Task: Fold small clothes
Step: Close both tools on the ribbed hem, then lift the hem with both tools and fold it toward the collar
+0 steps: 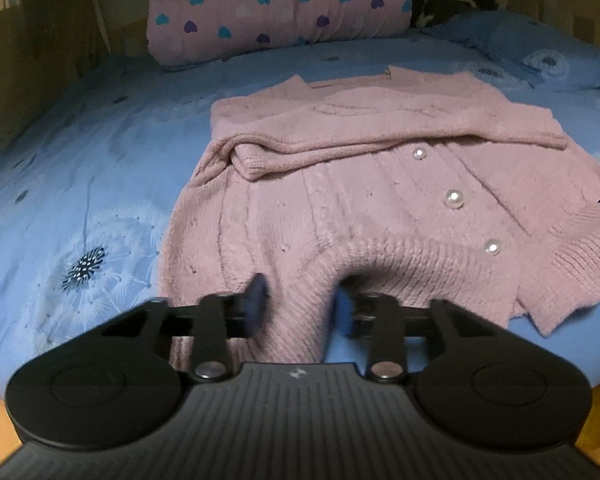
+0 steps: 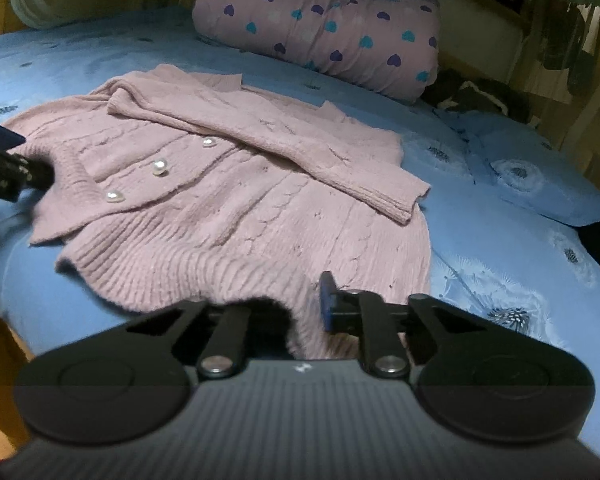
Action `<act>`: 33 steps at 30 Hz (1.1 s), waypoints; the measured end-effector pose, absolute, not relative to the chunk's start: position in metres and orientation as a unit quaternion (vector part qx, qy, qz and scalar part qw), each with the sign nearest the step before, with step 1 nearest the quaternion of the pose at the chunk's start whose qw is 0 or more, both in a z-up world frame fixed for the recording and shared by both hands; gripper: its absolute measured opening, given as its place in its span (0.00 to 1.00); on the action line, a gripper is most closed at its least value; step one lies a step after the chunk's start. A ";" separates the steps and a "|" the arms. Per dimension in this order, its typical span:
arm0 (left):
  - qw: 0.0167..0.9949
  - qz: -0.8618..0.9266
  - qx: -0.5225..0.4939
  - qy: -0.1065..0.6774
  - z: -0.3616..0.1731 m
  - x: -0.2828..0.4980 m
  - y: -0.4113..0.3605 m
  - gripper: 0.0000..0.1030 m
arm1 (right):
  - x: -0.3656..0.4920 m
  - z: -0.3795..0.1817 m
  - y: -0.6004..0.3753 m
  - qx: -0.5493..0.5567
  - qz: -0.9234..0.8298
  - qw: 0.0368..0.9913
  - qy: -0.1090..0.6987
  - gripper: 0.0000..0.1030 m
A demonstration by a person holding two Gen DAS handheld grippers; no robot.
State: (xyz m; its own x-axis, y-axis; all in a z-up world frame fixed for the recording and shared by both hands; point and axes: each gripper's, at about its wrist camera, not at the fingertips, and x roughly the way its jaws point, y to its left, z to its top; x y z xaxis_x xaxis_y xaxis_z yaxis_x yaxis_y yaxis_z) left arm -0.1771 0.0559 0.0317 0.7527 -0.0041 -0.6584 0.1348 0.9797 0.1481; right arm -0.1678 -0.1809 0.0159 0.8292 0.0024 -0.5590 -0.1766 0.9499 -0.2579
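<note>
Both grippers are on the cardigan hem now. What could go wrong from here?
1. The left gripper bunches thick ribbed hem; the right gripper shows only one pad, so the lift may be uneven.
2. The sleeve lies loose across the cardigan and may slide off.
3. The pearl buttons could snag.

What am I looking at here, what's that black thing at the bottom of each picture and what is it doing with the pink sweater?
The black thing is a hand-held gripper: a person holds one in each hand, and each carries a wide-angle camera that looks forward along its two fingers. One picture comes from the left gripper, the other from the right gripper.

A pink knitted cardigan with pearl-like buttons lies on a bed with a blue dandelion-print sheet, its sleeves already folded across the front. Behind it are a rolled pink quilt with hearts and a blue pillow.

Both grippers are closed on the cardigan's ribbed bottom hem, one towards each end, and the hem bunches between the fingers. The left gripper also shows at the left edge of the right-hand picture.
</note>
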 end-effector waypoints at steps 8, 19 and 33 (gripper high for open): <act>0.947 -0.036 0.070 0.312 0.058 -0.177 0.061 0.13 | -0.173 0.040 -0.179 -0.177 0.033 0.956 0.232 0.08; 0.968 -0.044 0.081 0.235 0.104 -0.159 0.052 0.12 | -0.155 0.081 -0.183 -0.189 0.030 0.968 0.165 0.08; 0.980 -0.023 0.089 0.174 0.150 -0.102 0.038 0.12 | -0.108 0.114 -0.178 -0.215 0.018 0.970 0.107 0.07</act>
